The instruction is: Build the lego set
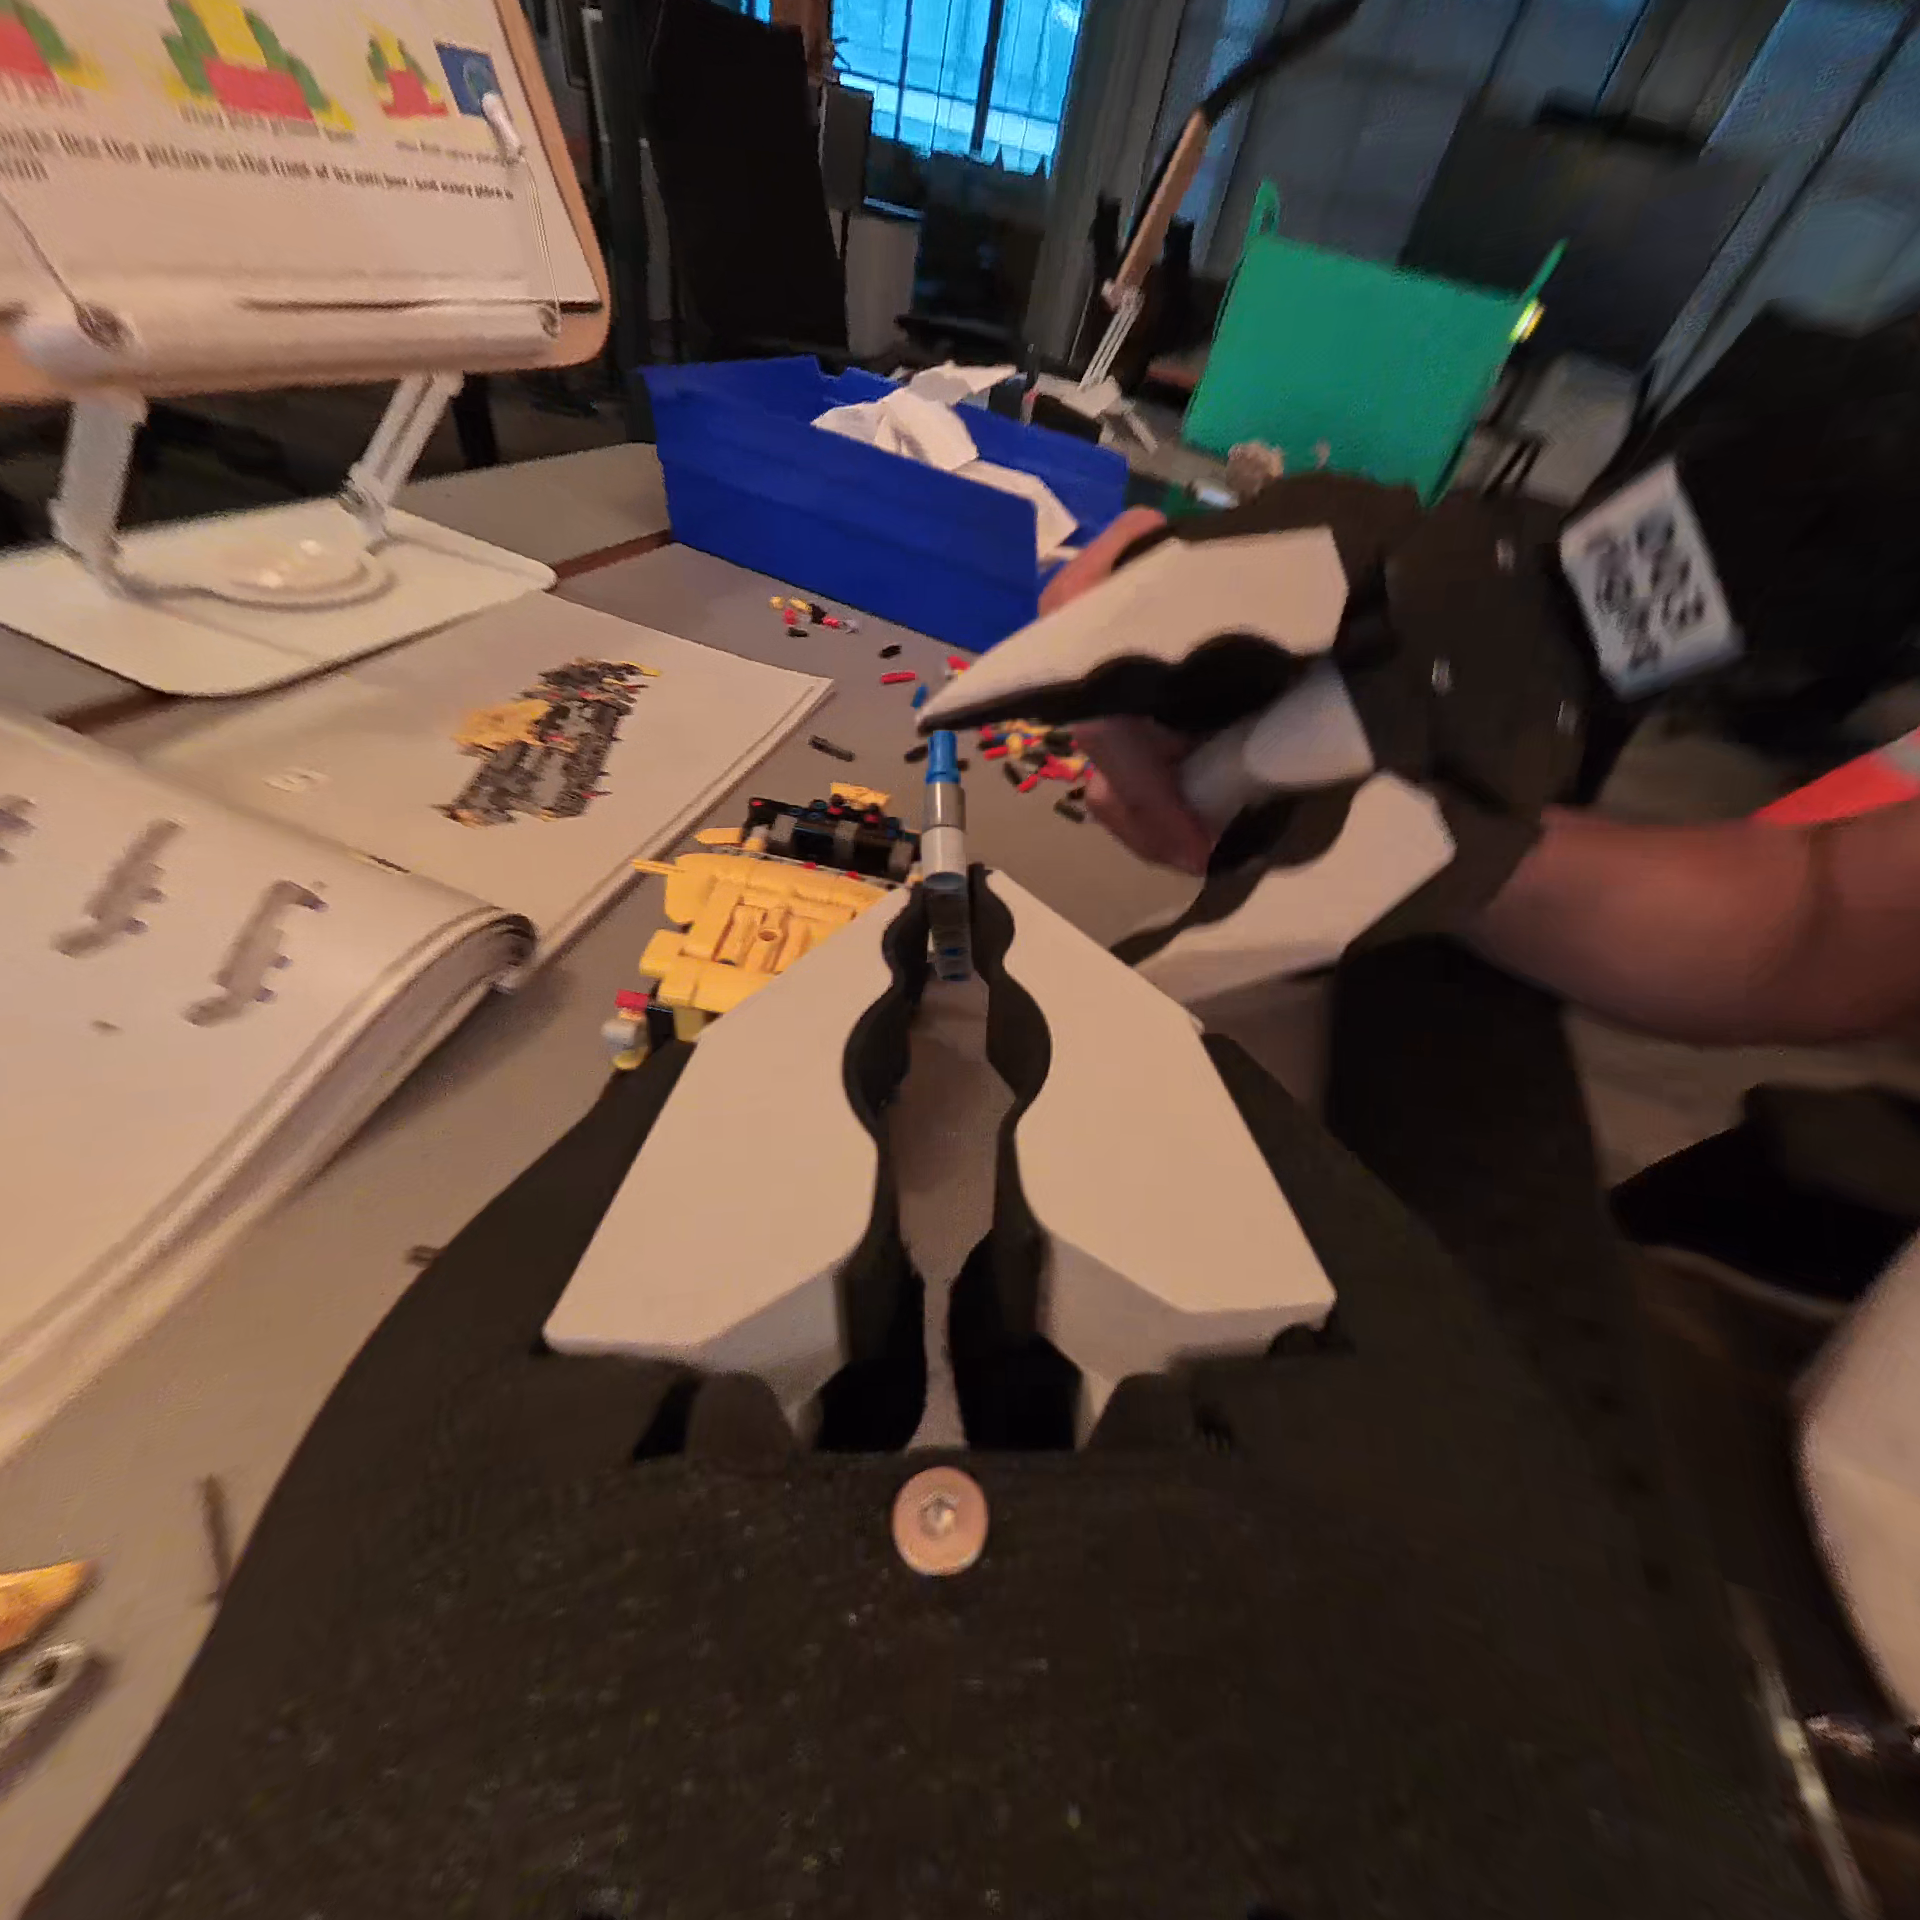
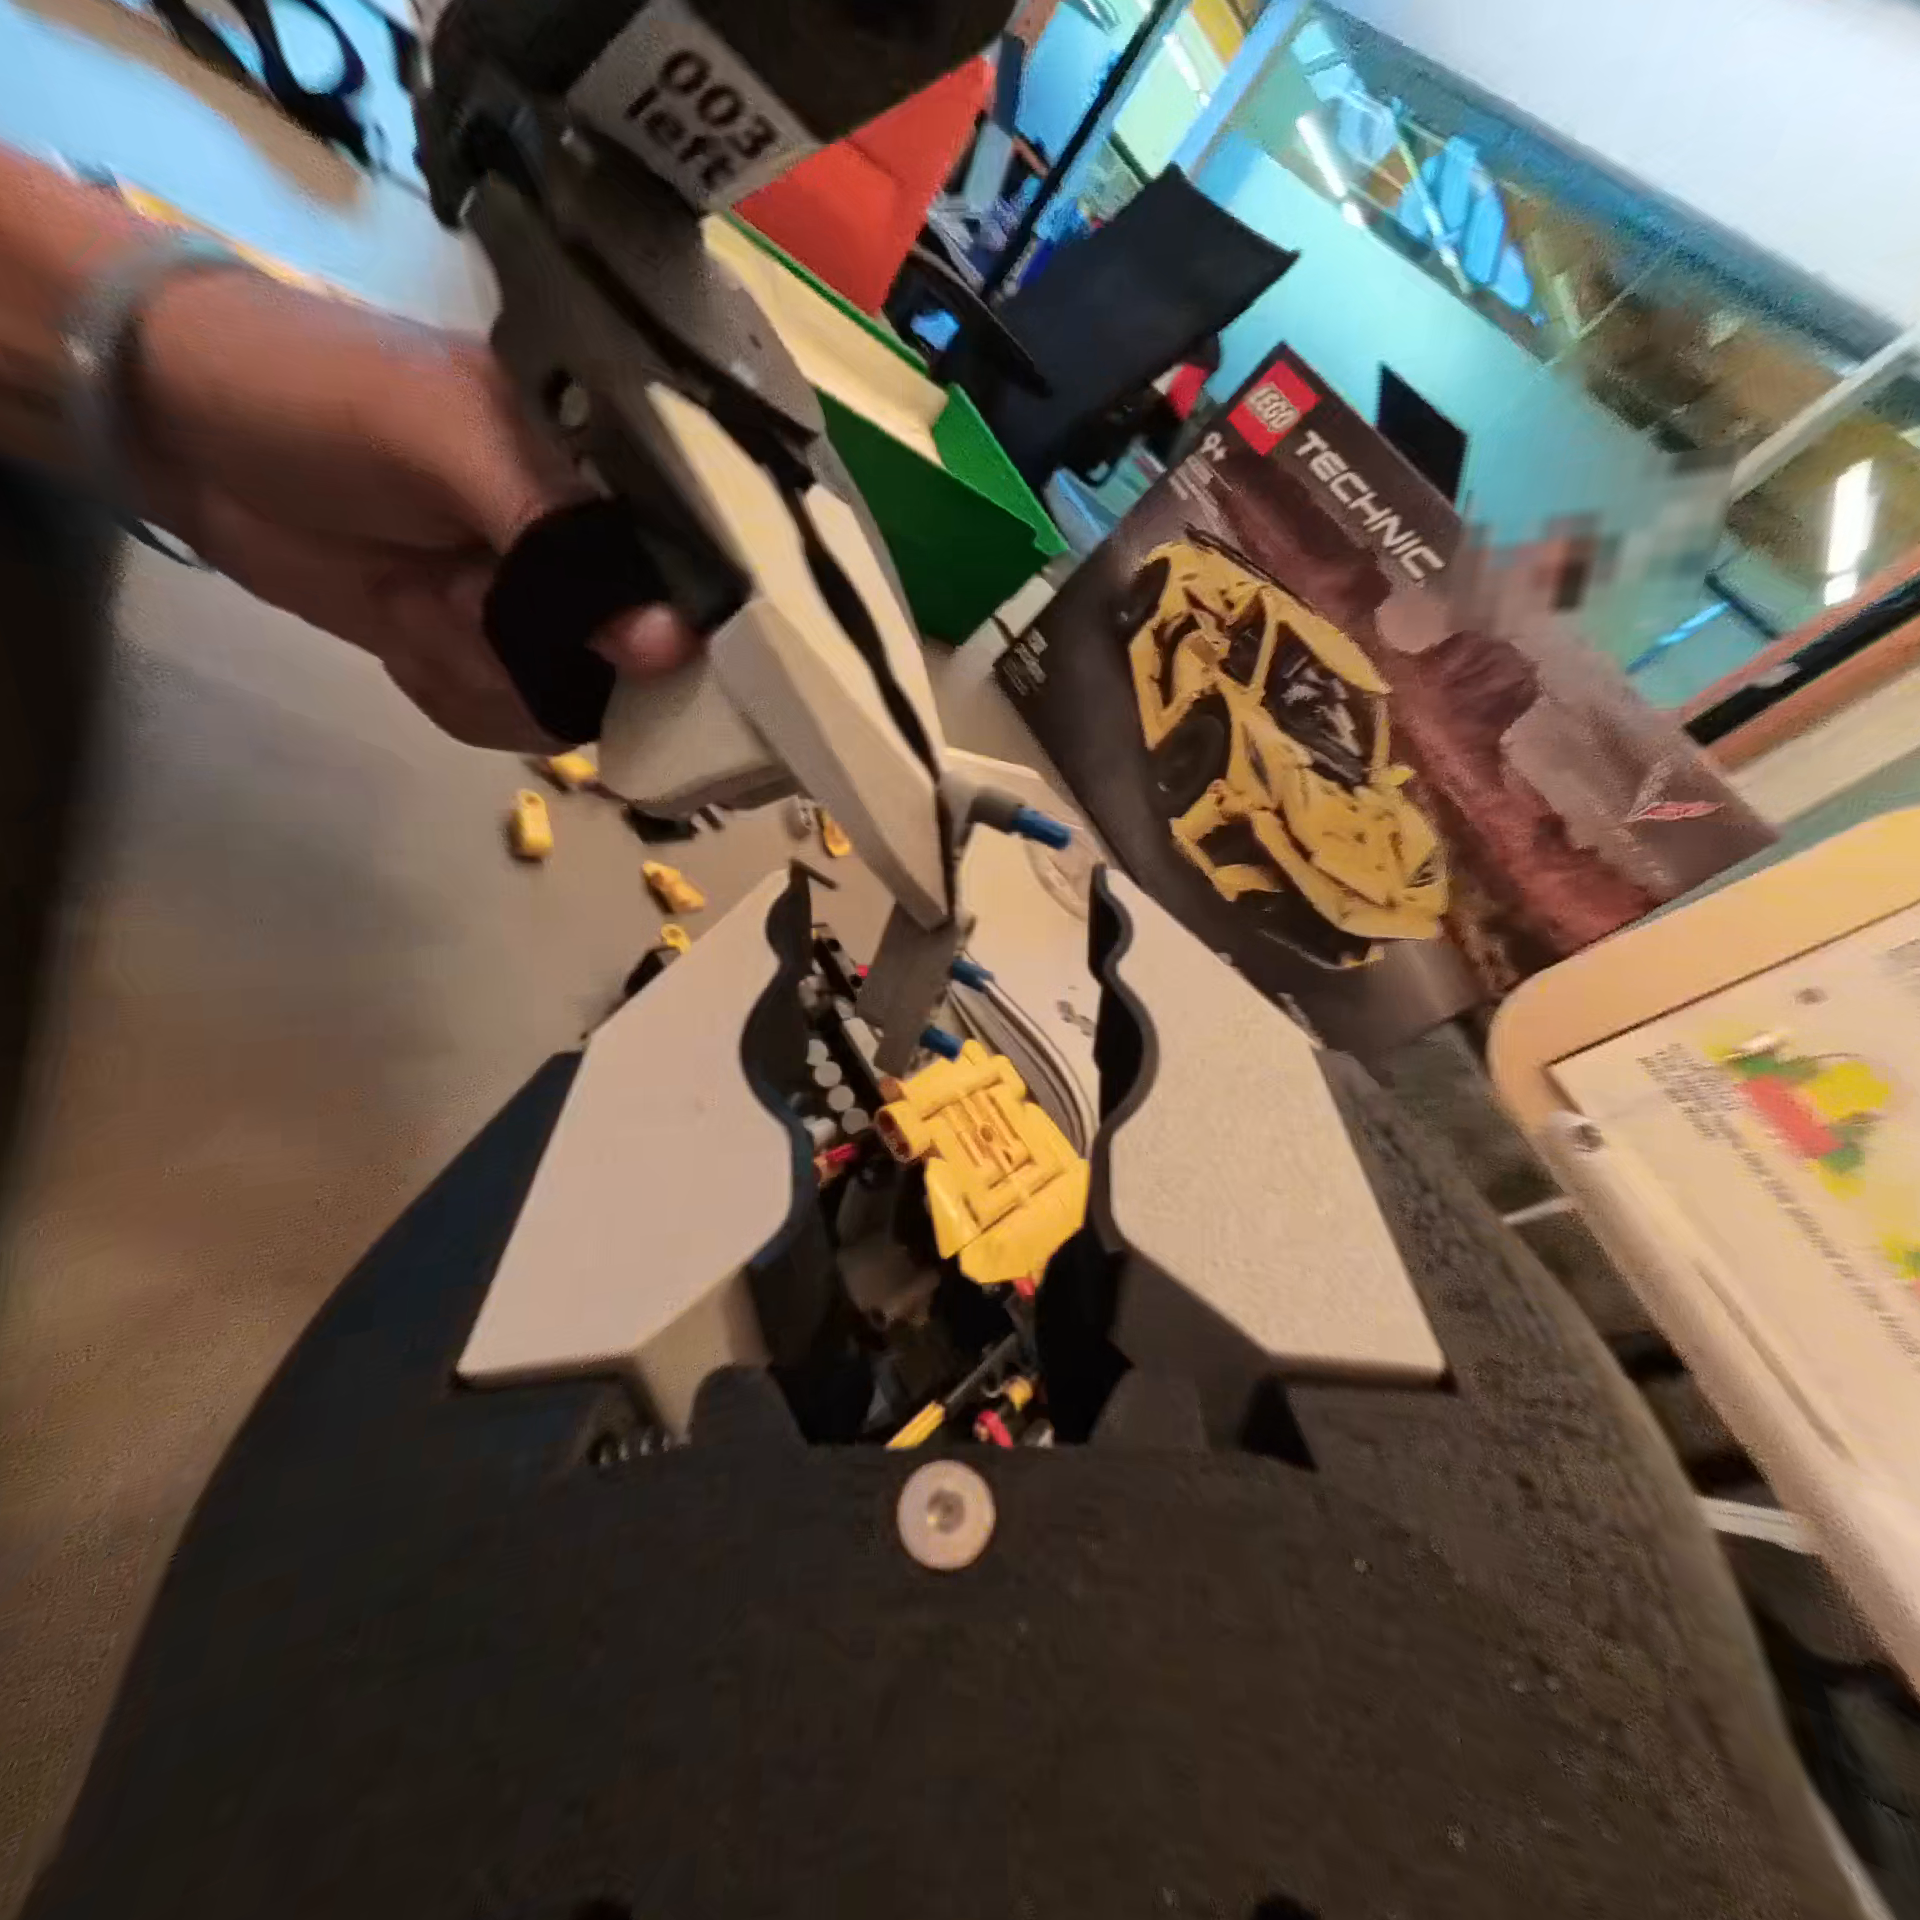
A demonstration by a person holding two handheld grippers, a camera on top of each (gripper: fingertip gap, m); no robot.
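A partly built yellow and black lego car (image 1: 764, 920) lies on the grey table. My left gripper (image 1: 948, 925) is shut on a small grey lego piece with blue pins (image 1: 943, 831), which sticks up out of its fingertips just right of the car. In the right wrist view the left gripper (image 2: 925, 904) comes in from the upper left and holds the grey piece (image 2: 914, 987) over the car (image 2: 997, 1174). My right gripper (image 2: 945, 883) is open, and the car shows in the gap between its fingers. It also shows in the left wrist view (image 1: 1023, 831), close by.
An open instruction book (image 1: 260, 987) lies left, below a page on a white stand (image 1: 260, 208). A blue bin (image 1: 862, 499) and a green box (image 1: 1351, 364) stand behind. Small loose pieces (image 1: 1029, 758) lie by the bin, yellow ones (image 2: 530, 821) farther off. The set's box (image 2: 1351, 675) stands upright. Left and right tips are no more than a few centimetres apart.
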